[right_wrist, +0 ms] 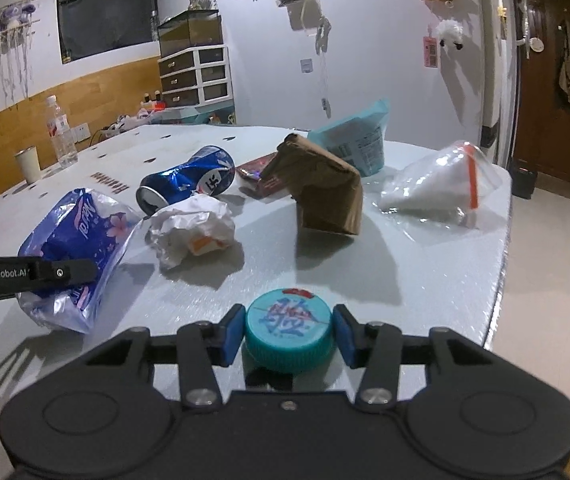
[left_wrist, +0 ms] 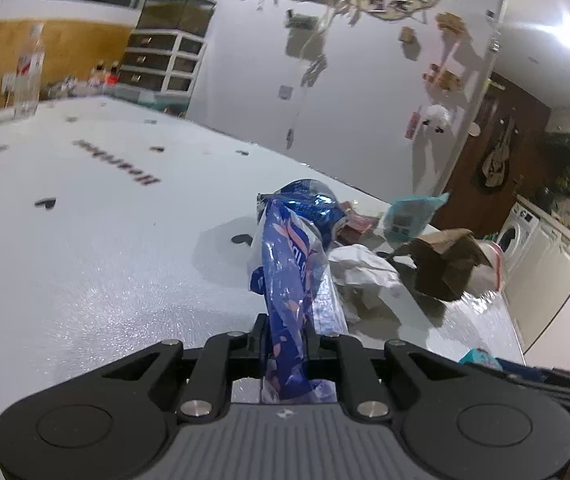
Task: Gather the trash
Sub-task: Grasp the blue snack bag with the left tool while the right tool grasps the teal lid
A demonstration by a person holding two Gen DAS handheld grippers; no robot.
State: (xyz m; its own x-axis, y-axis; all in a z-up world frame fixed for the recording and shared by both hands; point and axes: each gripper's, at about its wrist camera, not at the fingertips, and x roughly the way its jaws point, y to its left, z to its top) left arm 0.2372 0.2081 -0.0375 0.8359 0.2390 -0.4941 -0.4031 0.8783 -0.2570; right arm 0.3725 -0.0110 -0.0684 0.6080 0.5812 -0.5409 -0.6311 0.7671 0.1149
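The left gripper [left_wrist: 287, 336] is squeezed tight on a blue plastic wrapper [left_wrist: 289, 264], low in the middle of its view. The wrapper looks thin, soft and very light, so it will flop and crinkle, and a pinch on a bunched edge should work best. The right gripper [right_wrist: 288, 334] has its blue pads [right_wrist: 232, 334] close on both sides of a teal bottle cap [right_wrist: 289, 334], near the bottom middle of its view; I cannot tell if they press it yet. The cap looks small, hard and smooth, so it could slip; its ridged side is the place to hold. On the white desk [right_wrist: 425, 264] farther up sit a dented blue can [right_wrist: 187, 186] lying on its side, a crumpled white paper ball [right_wrist: 193, 228], and a brown paper bag [right_wrist: 321, 196], whose inside is hidden. A clear zip bag [right_wrist: 437, 188] at the right holds something white. I see no trash bin.
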